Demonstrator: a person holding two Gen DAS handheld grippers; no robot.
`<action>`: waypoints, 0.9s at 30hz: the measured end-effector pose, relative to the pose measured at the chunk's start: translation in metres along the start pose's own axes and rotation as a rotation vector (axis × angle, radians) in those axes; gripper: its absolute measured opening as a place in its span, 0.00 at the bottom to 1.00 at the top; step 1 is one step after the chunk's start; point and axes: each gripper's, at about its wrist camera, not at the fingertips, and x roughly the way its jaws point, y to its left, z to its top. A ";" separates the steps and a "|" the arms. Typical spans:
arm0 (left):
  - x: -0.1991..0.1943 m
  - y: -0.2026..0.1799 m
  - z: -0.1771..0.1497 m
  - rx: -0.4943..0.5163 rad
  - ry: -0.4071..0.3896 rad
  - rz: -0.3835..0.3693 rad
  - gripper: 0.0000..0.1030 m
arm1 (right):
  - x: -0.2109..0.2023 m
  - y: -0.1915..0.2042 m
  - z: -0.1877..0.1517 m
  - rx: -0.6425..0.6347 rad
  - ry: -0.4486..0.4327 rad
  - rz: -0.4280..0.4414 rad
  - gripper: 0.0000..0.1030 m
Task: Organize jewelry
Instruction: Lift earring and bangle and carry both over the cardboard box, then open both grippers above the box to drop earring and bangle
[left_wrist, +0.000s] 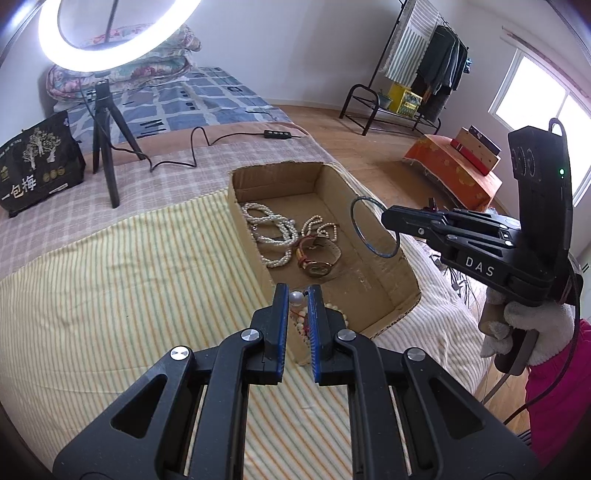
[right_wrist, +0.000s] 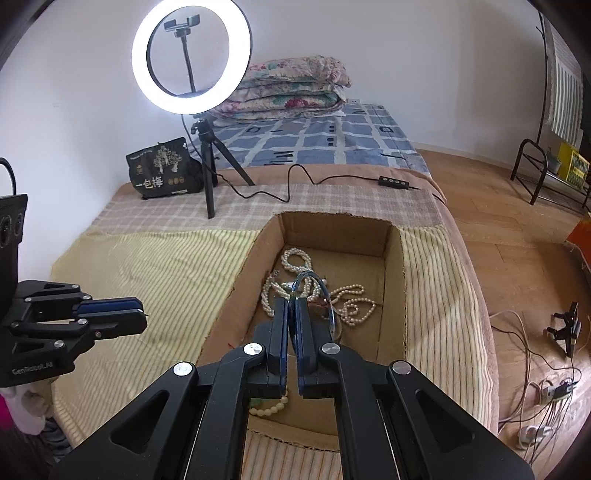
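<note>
While our right tool (right_wrist: 291, 306) is clenched on a thin blue-tinted metal bangle (left_wrist: 373, 230), we hold that ring in the air over the open brown cardboard box (left_wrist: 402, 266) that sits on the yellow striped blanket (left_wrist: 122, 280) of the bed. From the left wrist camera the bangle hangs above the box's right wall, pinched at its upper right edge by the tool's tip. From the right wrist camera the same bangle (right_wrist: 314, 295) arcs up out of the closed blue pads.

Our left tool (left_wrist: 297, 299) hovers over the near end of the box with a narrow gap between its fingers and nothing gripped. Just beyond its tips lies a string of pale beads with one large white pearl (left_wrist: 295, 297).

Inside the box, white pearl strands (left_wrist: 267, 229) lie tangled toward the far left wall, and beside them a gold-faced wristwatch with a red band (left_wrist: 316, 264) rests on the cardboard floor.

Behind the box, a lit white ring light on a black tripod (right_wrist: 192, 59) stands on the bed, near a black printed snack bag (right_wrist: 162, 171).
</note>
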 end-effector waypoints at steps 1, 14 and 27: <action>0.003 -0.002 0.001 0.002 0.003 -0.003 0.08 | 0.001 -0.004 -0.002 0.008 0.004 0.000 0.02; 0.034 -0.034 -0.003 0.062 0.031 -0.003 0.08 | 0.019 -0.024 -0.010 0.068 0.044 -0.008 0.02; 0.044 -0.053 -0.004 0.108 0.031 -0.008 0.08 | 0.025 -0.028 -0.008 0.092 0.051 0.005 0.02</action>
